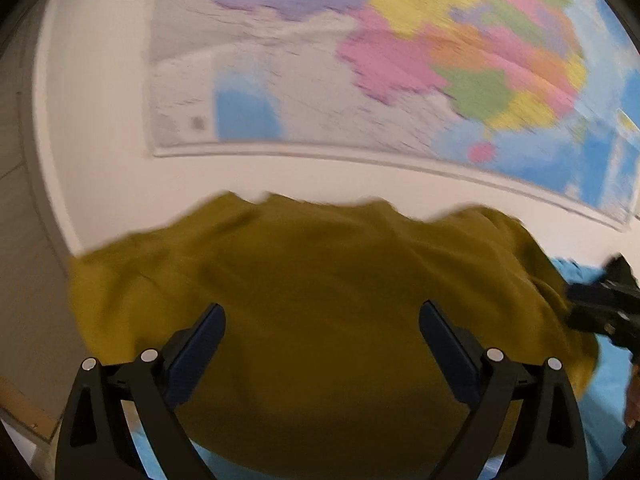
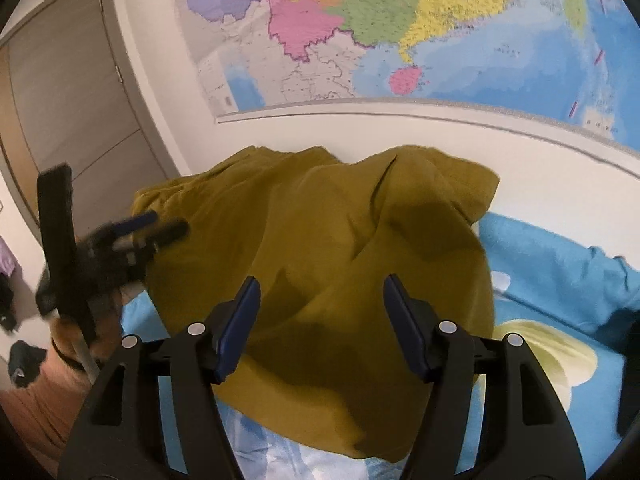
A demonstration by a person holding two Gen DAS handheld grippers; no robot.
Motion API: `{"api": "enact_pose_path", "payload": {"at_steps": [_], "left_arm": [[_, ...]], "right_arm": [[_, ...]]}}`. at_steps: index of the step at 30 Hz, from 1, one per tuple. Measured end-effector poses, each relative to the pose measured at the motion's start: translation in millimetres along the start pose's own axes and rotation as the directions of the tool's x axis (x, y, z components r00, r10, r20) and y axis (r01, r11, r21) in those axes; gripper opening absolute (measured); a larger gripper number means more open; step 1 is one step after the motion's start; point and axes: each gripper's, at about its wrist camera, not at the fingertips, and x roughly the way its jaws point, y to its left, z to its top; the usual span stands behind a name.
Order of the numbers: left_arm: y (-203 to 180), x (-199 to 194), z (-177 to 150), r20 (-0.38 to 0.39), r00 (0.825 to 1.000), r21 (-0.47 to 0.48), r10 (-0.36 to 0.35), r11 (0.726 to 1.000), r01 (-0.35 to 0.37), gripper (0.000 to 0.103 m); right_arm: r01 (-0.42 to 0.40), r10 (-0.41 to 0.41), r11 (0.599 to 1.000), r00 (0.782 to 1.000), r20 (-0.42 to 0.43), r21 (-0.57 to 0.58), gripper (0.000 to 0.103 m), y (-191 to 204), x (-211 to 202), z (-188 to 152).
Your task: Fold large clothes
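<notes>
Matt mustard cloth garment [image 2: 320,264] (soft, creased) on blue printed bedsheet [image 2: 560,272]

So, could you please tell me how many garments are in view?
1: a mustard-yellow garment lies crumpled on the blue bedsheet, ahead of both open tongs. Others may be hidden beneath it.

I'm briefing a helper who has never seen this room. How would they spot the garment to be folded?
Find the big coloured wall map; below it lies a light blue bedsheet. The mustard-yellow garment is heaped on that sheet, in front of both open grippers. It is the only dark yellow, rumpled cloth there; the sheet is blue with pale prints.
</notes>
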Motion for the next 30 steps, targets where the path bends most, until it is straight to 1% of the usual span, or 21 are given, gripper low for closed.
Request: {"api": "enact_pose_path", "payload": {"at_steps": [2, 5, 7, 8, 10, 11, 12, 13, 14, 15, 16, 17, 18, 20, 22, 23, 26, 28, 30], "left_arm": [[24.6, 7.7, 14.4, -0.002, 0.999, -0.032, 0.051, 0.998, -0.051, 0.094], [63.0, 26.3, 29.9, -0.034, 0.992, -0.081, 0.118, 0.989, -0.121, 0.093], [80.9, 39.9, 32.0, -0.07, 0.989, -0.102, 0.127, 0.986, -0.134, 0.092], [89.4, 48.3, 30.6, -0.091, 0.986, -0.113, 0.142, 0.982, -0.152, 0.091], [99.2, 61.0, 24.1, -0.126, 0.98, -0.115, 0.156, 0.979, -0.17, 0.09], [100.6, 69.4, 18.1, -0.144, 0.974, -0.097, 0.173, 0.977, -0.188, 0.09], [100.6, 77.2, 12.7, -0.16, 0.97, -0.082, 0.181, 0.977, -0.196, 0.092], [100.4, 82.2, 8.6, -0.17, 0.969, -0.077, 0.178, 0.978, -0.194, 0.093], [101.2, 86.5, 3.7, -0.172, 0.969, -0.074, 0.176, 0.979, -0.191, 0.094], [103.1, 88.9, 0.4, -0.165, 0.972, -0.078, 0.169, 0.98, -0.184, 0.096], [104.8, 90.0, 0.7, -0.164, 0.973, -0.087, 0.161, 0.98, -0.176, 0.096], [106.9, 90.2, 1.1, -0.155, 0.976, -0.104, 0.155, 0.98, -0.172, 0.096], [106.5, 89.9, 2.8, -0.156, 0.975, -0.099, 0.157, 0.98, -0.174, 0.096], [102.5, 85.9, 6.6, -0.149, 0.972, -0.073, 0.182, 0.978, -0.195, 0.095], [97.0, 74.8, 13.8, -0.122, 0.971, -0.058, 0.206, 0.975, -0.214, 0.091], [93.4, 68.2, 16.0, -0.105, 0.974, -0.063, 0.199, 0.977, -0.206, 0.09], [84.8, 42.6, 26.8, -0.026, 0.992, -0.07, 0.126, 0.989, -0.128, 0.091], [74.9, 37.5, 33.4, -0.02, 0.998, -0.066, 0.063, 0.996, -0.065, 0.091], [65.1, 39.7, 35.4, -0.028, 1.0, -0.059, 0.009, 0.998, -0.01, 0.091]], "right_arm": [[-0.006, 0.006, 1.0, 1.0, 0.003, -0.001, 0.063, -1.9, 2.2, 12.5], [-0.008, 0.007, 0.999, 1.0, 0.028, 0.031, 0.064, -14.3, 10.0, 40.1], [-0.002, -0.001, 0.997, 0.999, 0.039, 0.079, 0.065, -28.4, 20.6, 58.7], [-0.008, 0.005, 0.994, 1.0, 0.03, 0.106, 0.066, -36.7, 30.2, 68.2], [0.021, -0.021, 0.989, 1.0, 0.001, 0.146, 0.066, -50.4, 48.7, 78.4], [0.037, -0.032, 0.988, 0.999, -0.039, 0.148, 0.065, -57.4, 63.2, 80.7], [0.07, -0.059, 0.986, 0.995, -0.079, 0.149, 0.063, -63.6, 75.7, 79.4], [0.103, -0.085, 0.981, 0.99, -0.113, 0.162, 0.066, -71.3, 86.7, 75.4], [0.081, -0.045, 0.974, 0.985, -0.168, 0.213, 0.065, -84.2, 101.4, 66.6], [0.048, 0.006, 0.962, 0.98, -0.198, 0.267, 0.064, -94.8, 110.7, 58.0], [0.017, 0.054, 0.943, 0.978, -0.203, 0.332, 0.064, -106.4, 116.1, 47.1], [0.005, 0.073, 0.932, 0.977, -0.201, 0.362, 0.064, -111.8, 116.0, 41.8], [0.013, 0.065, 0.932, 0.977, -0.202, 0.361, 0.063, -112.6, 113.7, 40.8], [0.049, 0.019, 0.945, 0.979, -0.203, 0.323, 0.062, -108.9, 103.3, 44.1], [0.067, -0.021, 0.957, 0.986, -0.163, 0.281, 0.063, -100.5, 84.2, 52.4], [0.072, -0.039, 0.964, 0.991, -0.131, 0.257, 0.063, -94.6, 73.2, 56.2], [0.057, -0.05, 0.984, 0.998, -0.047, 0.168, 0.063, -68.8, 46.5, 66.1], [0.028, -0.027, 0.996, 1.0, -0.011, 0.085, 0.064, -43.3, 36.1, 68.1], [0.004, -0.004, 1.0, 1.0, -0.003, 0.027, 0.066, -23.6, 35.4, 65.2]]}}
